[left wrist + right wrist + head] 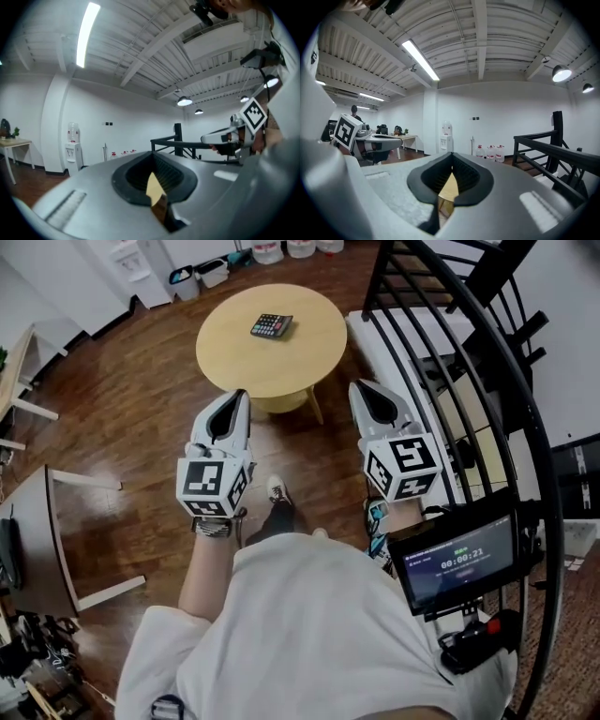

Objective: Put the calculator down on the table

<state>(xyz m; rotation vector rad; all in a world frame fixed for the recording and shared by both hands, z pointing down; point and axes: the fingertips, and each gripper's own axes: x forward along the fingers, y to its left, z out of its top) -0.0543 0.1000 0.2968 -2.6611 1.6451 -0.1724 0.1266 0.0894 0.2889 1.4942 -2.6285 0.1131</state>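
A dark calculator (271, 326) lies flat on the round, light wooden table (234, 348), near its far side. Neither gripper touches it. My left gripper (242, 396) hangs level just short of the table's near edge, with its jaws shut and nothing between them. My right gripper (357, 386) is held beside it, off the table's right edge, also shut and empty. In the left gripper view the closed tips (153, 155) meet, and the right gripper (225, 137) shows to the right. In the right gripper view the tips (451, 157) meet too.
A black stair railing (450, 352) curves along the right, close to my right gripper. A desk (42, 540) stands at the left on the wooden floor. A water dispenser (72, 145) and water jugs (490, 152) stand by the far wall. A timer screen (457, 559) hangs at the person's chest.
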